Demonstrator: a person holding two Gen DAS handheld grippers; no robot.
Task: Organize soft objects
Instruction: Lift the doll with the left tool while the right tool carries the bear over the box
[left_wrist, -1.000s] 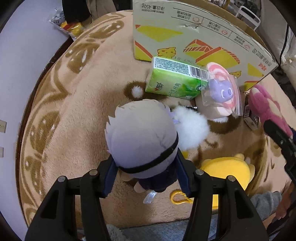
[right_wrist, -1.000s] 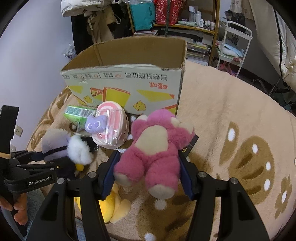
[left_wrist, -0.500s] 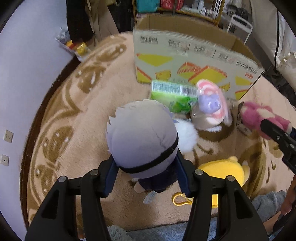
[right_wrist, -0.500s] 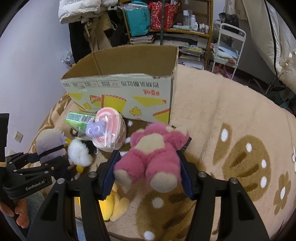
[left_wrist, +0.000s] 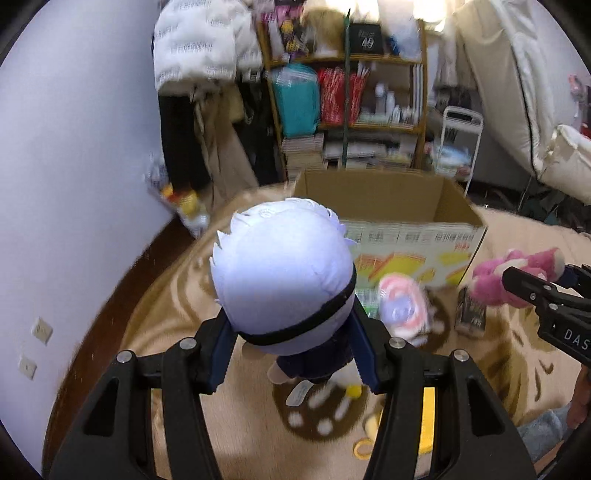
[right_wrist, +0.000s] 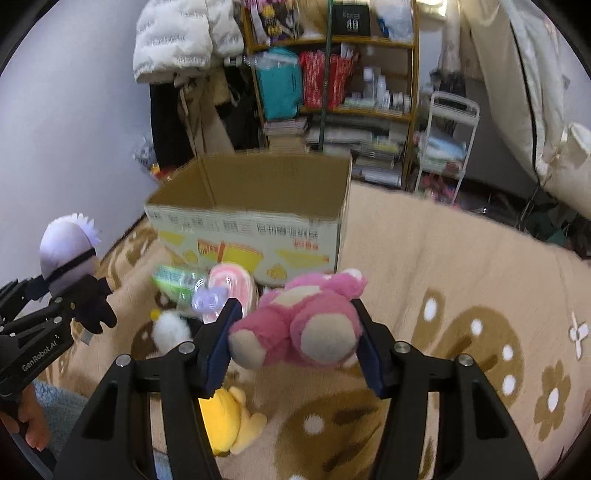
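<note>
The left gripper (left_wrist: 291, 349) clamps a white-haired blindfolded doll (left_wrist: 282, 280) and the right gripper (right_wrist: 293, 341) clamps a pink plush bear (right_wrist: 303, 325), both apparently lifted clear of the rug (right_wrist: 443, 258); the open cardboard box (right_wrist: 251, 221) stands just beyond them.

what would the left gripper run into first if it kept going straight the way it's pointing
Probably the cardboard box: beyond the white-haired plush doll that the left gripper is holding, its near wall lies ahead. Depth is hard to judge; it might clear the rim.

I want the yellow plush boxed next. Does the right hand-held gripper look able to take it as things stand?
Probably not yet. The right hand-held gripper is shut on the pink plush bear, so its jaws are full. The yellow plush lies uncovered on the blanket right below it; emptying the gripper should open the way.
</note>
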